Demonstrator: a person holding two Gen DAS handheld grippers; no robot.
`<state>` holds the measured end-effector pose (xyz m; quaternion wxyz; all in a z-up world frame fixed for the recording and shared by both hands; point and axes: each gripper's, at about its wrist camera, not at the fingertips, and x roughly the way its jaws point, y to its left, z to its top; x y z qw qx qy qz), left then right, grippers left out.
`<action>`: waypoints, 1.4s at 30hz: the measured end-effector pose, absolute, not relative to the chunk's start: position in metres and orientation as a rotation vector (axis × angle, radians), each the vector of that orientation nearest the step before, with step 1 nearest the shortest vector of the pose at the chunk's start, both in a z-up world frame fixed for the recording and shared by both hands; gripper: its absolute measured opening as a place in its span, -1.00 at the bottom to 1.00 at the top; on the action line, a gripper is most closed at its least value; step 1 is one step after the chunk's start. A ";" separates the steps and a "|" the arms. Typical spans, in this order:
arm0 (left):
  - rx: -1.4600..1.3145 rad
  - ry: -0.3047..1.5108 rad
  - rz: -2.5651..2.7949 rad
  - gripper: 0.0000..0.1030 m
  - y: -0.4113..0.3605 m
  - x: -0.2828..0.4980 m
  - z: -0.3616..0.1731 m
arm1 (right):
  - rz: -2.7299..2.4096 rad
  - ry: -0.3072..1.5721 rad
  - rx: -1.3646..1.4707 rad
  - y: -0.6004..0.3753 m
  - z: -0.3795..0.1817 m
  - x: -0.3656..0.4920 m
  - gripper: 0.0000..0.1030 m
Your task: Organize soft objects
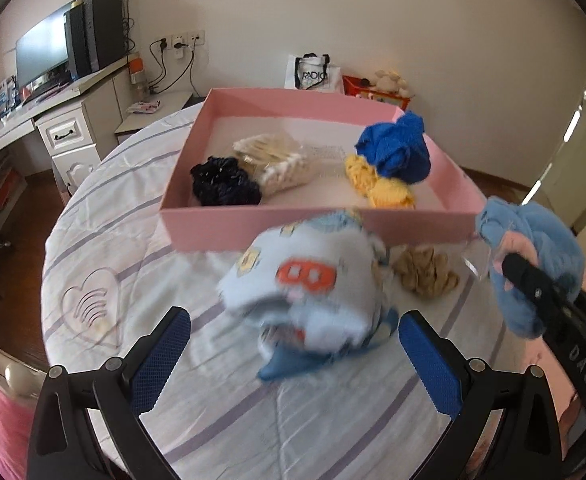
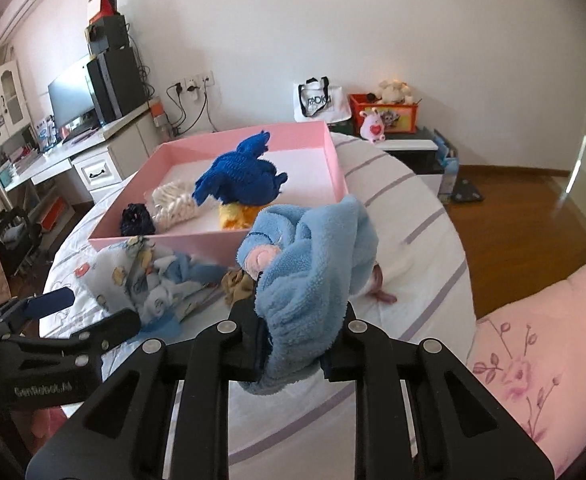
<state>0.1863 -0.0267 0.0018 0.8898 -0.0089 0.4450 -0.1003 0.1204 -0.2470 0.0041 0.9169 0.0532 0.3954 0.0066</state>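
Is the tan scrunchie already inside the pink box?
No, the tan scrunchie lies on the striped sheet just outside the front wall of the pink box.

pink box (image 1: 293,236) | royal-blue knit (image 1: 397,152) | yellow knit (image 1: 377,186) | black scrunchie (image 1: 223,182) | cream braid (image 2: 173,204) | tan scrunchie (image 1: 425,272) | pale-blue fleece (image 2: 313,264) | white sheet (image 1: 141,248), lilac stripes | pale-blue printed cloth (image 1: 313,276), orange patches

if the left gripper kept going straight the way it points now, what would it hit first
Most likely the pale blue patterned cloth, bunched on the bed right ahead of the open left gripper, between its fingers' line. The pink box lies behind it. Depth is hard to judge here.
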 end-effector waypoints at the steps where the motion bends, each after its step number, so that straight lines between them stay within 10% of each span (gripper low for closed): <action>1: -0.027 0.926 -0.205 1.00 -0.028 0.190 0.002 | 0.017 0.815 0.114 -0.249 0.002 0.122 -0.63; 11: -0.046 0.965 -0.202 0.92 -0.042 0.232 -0.025 | 0.042 0.849 0.130 -0.258 -0.015 0.154 -0.62; 19: 0.028 0.911 -0.248 0.32 -0.052 0.226 -0.023 | 0.047 0.883 0.138 -0.256 -0.028 0.161 -0.62; 42: 0.034 0.775 -0.219 0.27 -0.029 0.163 0.028 | 0.062 0.755 0.112 -0.237 0.022 0.112 -0.62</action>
